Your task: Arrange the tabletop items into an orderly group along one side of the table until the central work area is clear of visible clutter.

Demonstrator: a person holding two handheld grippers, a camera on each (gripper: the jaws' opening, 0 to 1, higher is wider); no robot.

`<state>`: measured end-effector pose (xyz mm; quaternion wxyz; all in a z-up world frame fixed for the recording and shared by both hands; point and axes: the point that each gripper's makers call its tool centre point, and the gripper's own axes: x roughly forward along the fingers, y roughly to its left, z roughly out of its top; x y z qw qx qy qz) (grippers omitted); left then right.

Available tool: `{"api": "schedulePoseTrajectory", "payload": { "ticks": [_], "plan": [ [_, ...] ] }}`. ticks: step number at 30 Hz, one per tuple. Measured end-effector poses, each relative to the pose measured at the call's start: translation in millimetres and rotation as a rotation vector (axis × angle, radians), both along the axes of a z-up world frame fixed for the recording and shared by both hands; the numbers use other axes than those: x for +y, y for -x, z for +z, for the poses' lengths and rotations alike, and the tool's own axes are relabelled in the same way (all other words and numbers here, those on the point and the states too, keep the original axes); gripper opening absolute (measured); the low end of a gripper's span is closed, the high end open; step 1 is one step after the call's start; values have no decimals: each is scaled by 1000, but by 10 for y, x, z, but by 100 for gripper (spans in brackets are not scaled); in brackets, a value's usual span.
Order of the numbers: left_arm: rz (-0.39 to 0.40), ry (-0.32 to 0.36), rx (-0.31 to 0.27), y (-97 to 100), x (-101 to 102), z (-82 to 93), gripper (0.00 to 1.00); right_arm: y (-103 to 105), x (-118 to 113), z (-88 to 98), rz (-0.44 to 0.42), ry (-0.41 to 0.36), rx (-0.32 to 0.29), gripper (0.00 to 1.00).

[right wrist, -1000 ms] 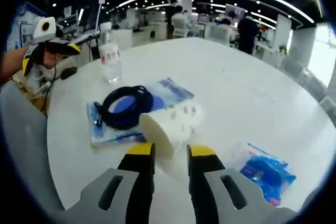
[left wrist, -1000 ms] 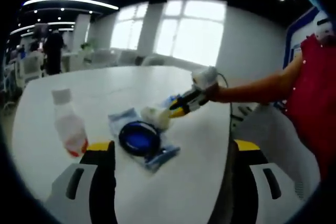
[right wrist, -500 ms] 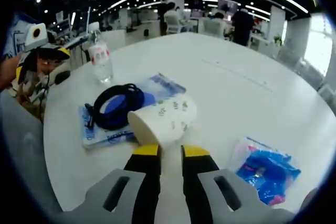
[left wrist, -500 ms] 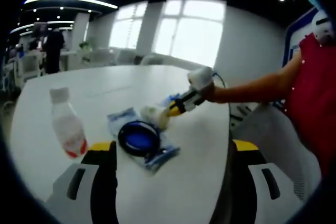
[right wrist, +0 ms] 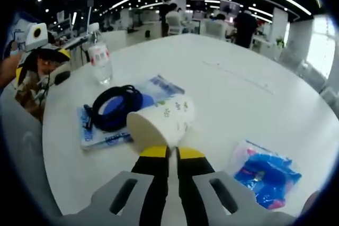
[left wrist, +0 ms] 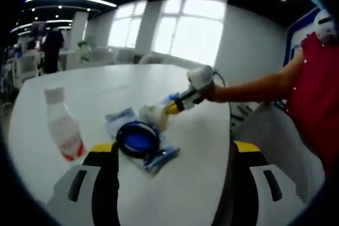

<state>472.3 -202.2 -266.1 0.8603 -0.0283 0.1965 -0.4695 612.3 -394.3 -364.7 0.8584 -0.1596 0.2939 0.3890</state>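
A white paper cup (right wrist: 161, 121) with a small leaf print lies on its side on the round white table (right wrist: 238, 88). My right gripper (right wrist: 168, 153) is shut on the cup's lower rim. In the left gripper view, the same gripper (left wrist: 175, 107) reaches in from the right to the cup (left wrist: 152, 116). Beside the cup, a coil of black cable (right wrist: 114, 107) rests on a flat blue packet (right wrist: 103, 137). A clear water bottle (right wrist: 99, 62) with a red label stands beyond them. My left gripper (left wrist: 172, 147) hangs open above the near table edge, with nothing between its jaws.
A small blue plastic bag (right wrist: 265, 170) lies to the right of the cup near the table's edge. A person's bare arm and red garment (left wrist: 312, 99) stand at the right. Chairs, desks and people fill the office behind the table.
My right gripper's jaws have closed from a clear gap to pinching the cup's rim. The left gripper stays open, and its view has drifted slightly.
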Motion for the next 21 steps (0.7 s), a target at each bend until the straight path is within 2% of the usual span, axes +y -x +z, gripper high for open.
{"api": "schedulePoseTrajectory", "payload": {
  "ticks": [12,21],
  "plan": [
    [-11,-6,-10,2,-34,13,84,-36,-87,98,-43,-24,33,2],
    [-31,-19,-32,29,-99,61,83,24,-50,260,-9,0,46,1]
  ]
}}
